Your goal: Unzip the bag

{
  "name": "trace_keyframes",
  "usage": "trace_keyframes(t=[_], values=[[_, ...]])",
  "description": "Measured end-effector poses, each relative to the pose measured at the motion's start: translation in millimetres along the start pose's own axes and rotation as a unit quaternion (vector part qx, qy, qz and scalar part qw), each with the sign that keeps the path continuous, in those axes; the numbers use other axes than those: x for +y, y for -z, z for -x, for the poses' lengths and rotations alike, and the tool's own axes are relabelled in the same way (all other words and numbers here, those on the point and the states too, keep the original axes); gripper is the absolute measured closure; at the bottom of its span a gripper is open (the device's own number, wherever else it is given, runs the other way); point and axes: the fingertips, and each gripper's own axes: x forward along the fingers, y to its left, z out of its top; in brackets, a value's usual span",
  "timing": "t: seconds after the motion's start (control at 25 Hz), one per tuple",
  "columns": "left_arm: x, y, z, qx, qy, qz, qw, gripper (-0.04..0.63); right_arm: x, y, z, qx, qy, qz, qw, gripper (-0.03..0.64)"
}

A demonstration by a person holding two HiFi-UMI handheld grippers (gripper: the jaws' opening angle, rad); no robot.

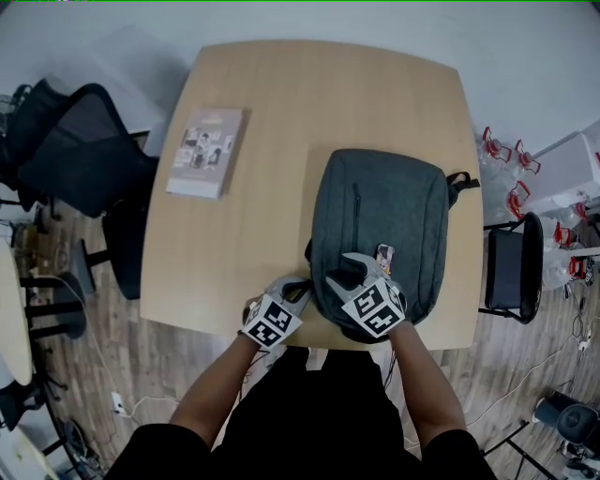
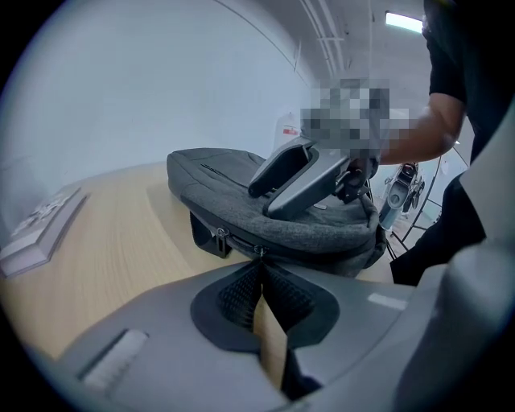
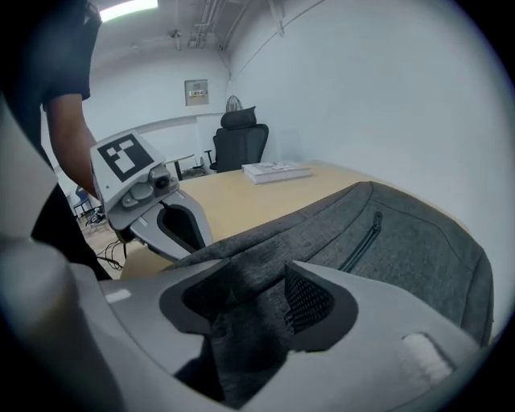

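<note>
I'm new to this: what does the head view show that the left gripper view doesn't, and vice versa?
Only the head view: the whole table from above and the black office chair beside it. Only the left gripper view: the left gripper, its jaws closed at a zipper pull on the side of the grey backpack. Both: the backpack, the book and the right gripper on top of the backpack.

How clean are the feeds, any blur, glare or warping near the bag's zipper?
Head view: even light, sharp, no glare on the backpack. Left gripper view: heavy fisheye, dark corners, a mosaic patch behind; the zipper pull at the left gripper's fingers is crisp. Right gripper view: same fisheye; the fabric between the right gripper's fingers is soft, ceiling light bright at top left.
</note>
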Motion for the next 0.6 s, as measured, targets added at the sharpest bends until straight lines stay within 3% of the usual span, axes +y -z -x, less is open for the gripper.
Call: trace_keyframes(t=[0.2, 0.48, 0.6], values=[[0.2, -0.9, -0.1, 0.006, 0.008, -0.011, 0.9999, 0.569, -0.3, 1.0, -8.4, 0.014, -0.021, 0.007, 1.0, 0.403], [-2.5, 0.0, 3.1, 0.009, 0.017, -0.013, 0.9997, 0.571, -3.9, 4.0, -15.6, 0.018, -0.009, -0.016, 1.0, 0.403], [-4.0, -0.2, 5.6, 0.009, 0.019, -0.015, 0.9997, 0.571, -7.6, 2.8, -19.1, 0.012, 0.003, -0.04, 0.999, 0.433]])
